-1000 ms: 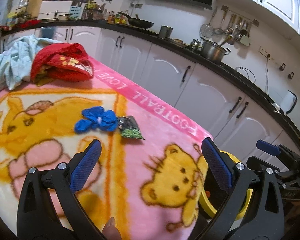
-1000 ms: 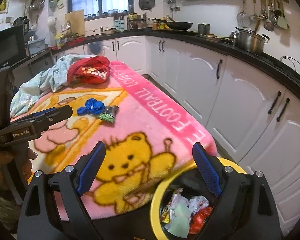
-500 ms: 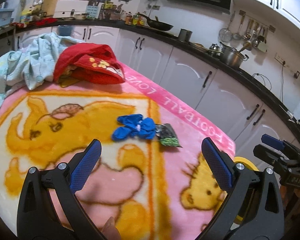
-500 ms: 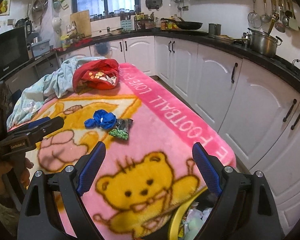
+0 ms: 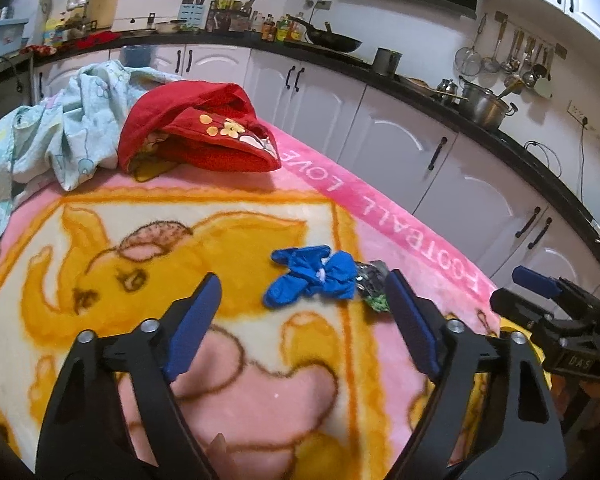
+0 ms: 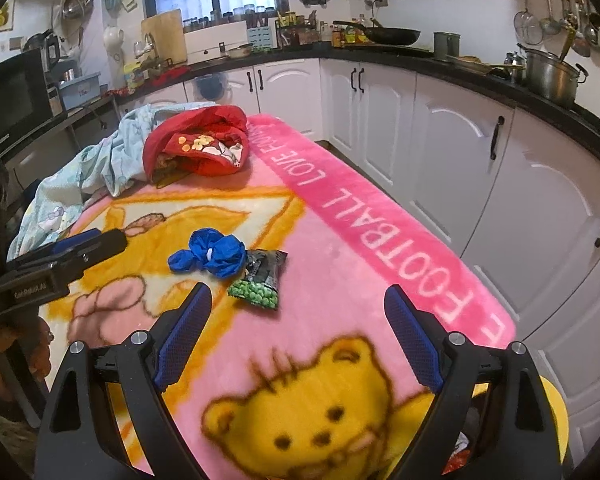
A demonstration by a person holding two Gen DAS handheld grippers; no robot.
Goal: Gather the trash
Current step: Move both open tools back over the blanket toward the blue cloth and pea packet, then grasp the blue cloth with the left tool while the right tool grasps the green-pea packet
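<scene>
We've got wrappers already in the yellow bin [image 6: 556,412]. Left: the blue crumpled glove [image 5: 312,276] and pea packet [image 6: 260,280], touching, beyond the bin on the pink blanket [image 6: 340,240]. Left claw [image 5: 300,316] just narrowed, nothing gripped; right claw [image 6: 296,320] apart, empty.

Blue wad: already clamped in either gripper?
No. The blue wad lies free on the blanket beside the pea packet, ahead of both empty grippers, left and right.

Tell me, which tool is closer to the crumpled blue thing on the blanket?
Left. The left tool sits just short of the blue thing, which lies ahead between its open jaws. The right tool is farther back, near the blanket's edge.
</scene>
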